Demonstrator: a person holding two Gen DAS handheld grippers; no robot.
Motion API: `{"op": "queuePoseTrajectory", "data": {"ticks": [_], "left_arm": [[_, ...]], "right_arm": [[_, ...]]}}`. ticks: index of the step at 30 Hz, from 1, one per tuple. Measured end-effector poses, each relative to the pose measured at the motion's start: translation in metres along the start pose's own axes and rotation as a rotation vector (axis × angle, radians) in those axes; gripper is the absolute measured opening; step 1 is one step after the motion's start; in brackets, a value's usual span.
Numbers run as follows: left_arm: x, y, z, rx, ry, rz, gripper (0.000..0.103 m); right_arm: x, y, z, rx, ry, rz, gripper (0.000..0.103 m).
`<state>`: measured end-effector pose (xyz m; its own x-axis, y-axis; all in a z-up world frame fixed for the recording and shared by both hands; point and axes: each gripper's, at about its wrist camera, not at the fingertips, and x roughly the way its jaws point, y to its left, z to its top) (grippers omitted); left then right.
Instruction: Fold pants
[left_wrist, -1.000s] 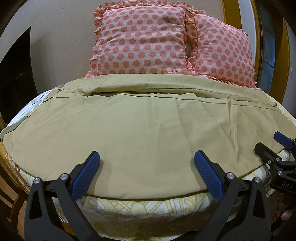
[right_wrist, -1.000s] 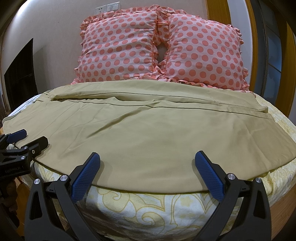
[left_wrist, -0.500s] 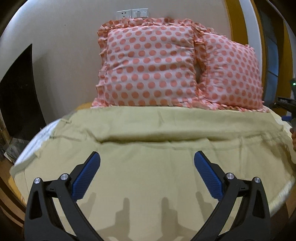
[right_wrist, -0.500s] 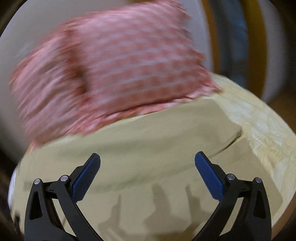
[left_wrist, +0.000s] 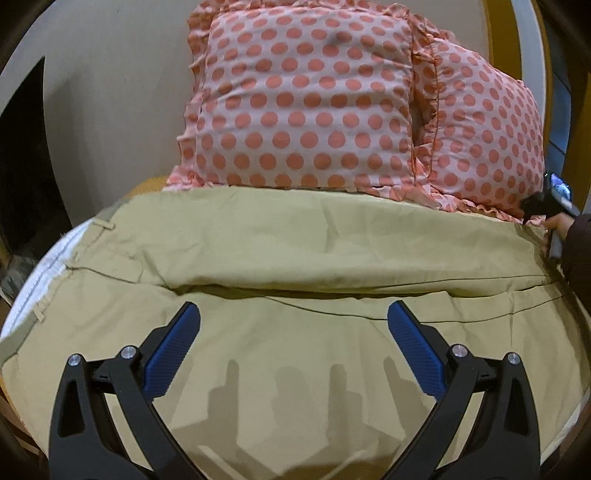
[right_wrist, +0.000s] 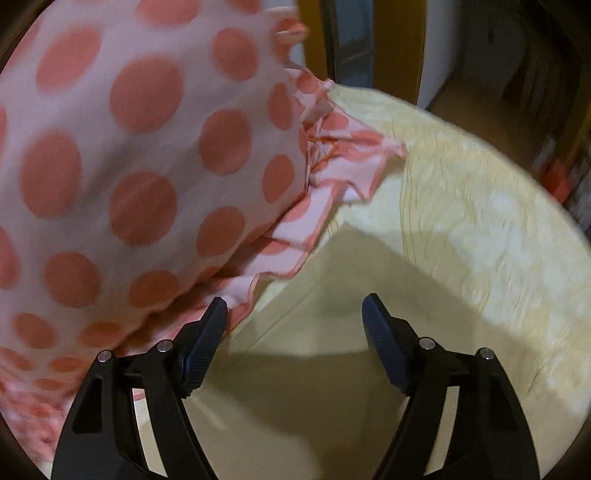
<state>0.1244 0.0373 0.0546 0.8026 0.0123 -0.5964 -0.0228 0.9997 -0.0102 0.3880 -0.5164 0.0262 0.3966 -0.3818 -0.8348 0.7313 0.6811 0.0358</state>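
Khaki pants (left_wrist: 295, 258) lie spread flat across the bed, waistband at the left, one leg lying along the far side below the pillows. My left gripper (left_wrist: 293, 321) is open and empty, low over the near leg close to the middle seam. My right gripper (right_wrist: 293, 310) is open and empty, hovering over the far right corner of the pants' cuff (right_wrist: 332, 332), right beside the pillow frill. The right gripper also shows at the right edge of the left wrist view (left_wrist: 550, 206).
Two pink pillows with orange dots (left_wrist: 306, 103) (right_wrist: 110, 166) lean against the wall at the head of the bed. A yellow patterned bedsheet (right_wrist: 480, 221) lies under the pants. A wooden door frame (right_wrist: 399, 44) stands beyond the bed's right side.
Both grippers have moved forward from the bed's near edge over the pants. The right one swung to the far right cuff by the pillow and its jaws have narrowed slightly.
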Motion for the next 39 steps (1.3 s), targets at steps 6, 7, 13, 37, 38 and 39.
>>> {"op": "queuePoseTrajectory", "data": {"ticks": [6,7,13,37,38,39], "left_arm": [[0.002,0.007,-0.002,-0.043,0.010,-0.031,0.101],[0.002,0.007,-0.002,-0.044,0.013,-0.032,0.101],[-0.004,0.008,-0.002,-0.051,-0.017,-0.026,0.101],[-0.025,0.069,0.038,-0.359,-0.063,-0.149,0.101],[-0.022,0.070,0.043,-0.341,-0.059,-0.136,0.101],[-0.018,0.073,0.051,-0.326,-0.058,-0.126,0.101]], "right_arm": [[-0.008,-0.038,-0.015,0.000,-0.095,0.149,0.014],[-0.008,-0.049,-0.014,0.030,-0.082,0.210,0.010],[-0.062,-0.115,-0.041,0.164,-0.166,0.561,0.004],[-0.104,-0.210,-0.166,0.394,0.056,0.749,0.057],[-0.099,-0.207,-0.162,0.386,0.045,0.755,0.044],[-0.093,-0.205,-0.160,0.377,0.046,0.770,0.007]]}}
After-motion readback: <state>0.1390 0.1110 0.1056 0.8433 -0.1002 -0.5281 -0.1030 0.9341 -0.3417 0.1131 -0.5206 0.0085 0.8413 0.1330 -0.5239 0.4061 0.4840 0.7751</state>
